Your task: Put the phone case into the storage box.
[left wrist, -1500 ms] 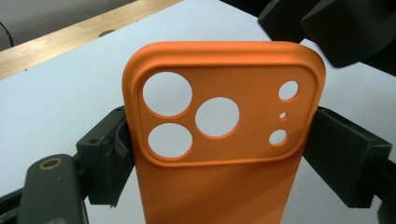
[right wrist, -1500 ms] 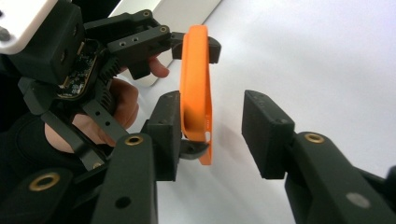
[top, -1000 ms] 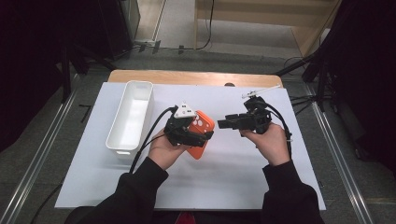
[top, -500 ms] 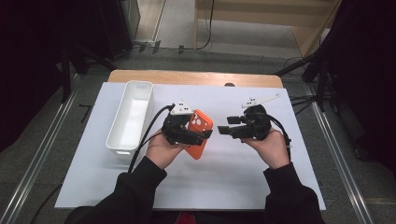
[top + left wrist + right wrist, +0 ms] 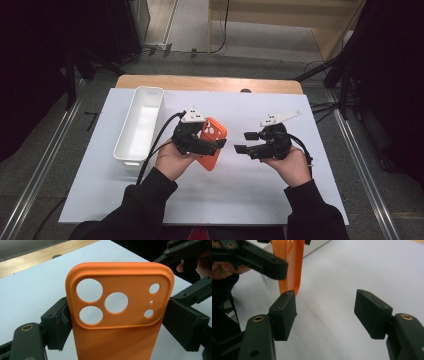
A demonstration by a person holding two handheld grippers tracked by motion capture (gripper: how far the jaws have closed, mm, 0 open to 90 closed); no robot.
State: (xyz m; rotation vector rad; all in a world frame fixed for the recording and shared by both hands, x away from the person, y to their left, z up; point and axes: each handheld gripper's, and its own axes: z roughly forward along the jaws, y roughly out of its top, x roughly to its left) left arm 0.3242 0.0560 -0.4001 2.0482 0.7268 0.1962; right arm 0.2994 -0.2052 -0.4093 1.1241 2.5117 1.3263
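An orange phone case (image 5: 212, 141) with round camera holes is held above the white table mat, tilted, with my left gripper (image 5: 202, 142) shut on its two long edges. In the left gripper view the case (image 5: 120, 315) stands upright between the black pads (image 5: 58, 323). My right gripper (image 5: 246, 142) sits a short way to the right of the case, pointing left at it. Its jaws have just been opening and stand wide apart with nothing between them (image 5: 325, 312). In the right gripper view the case's edge (image 5: 289, 267) shows beyond the left pad.
A long white tray (image 5: 140, 125) lies at the left of the white mat (image 5: 225, 200). The wooden table edge (image 5: 210, 83) runs along the back. Metal rails flank the table on both sides.
My right gripper has come down and turned toward the case, and its jaws have spread wider. The left gripper and the case have kept still.
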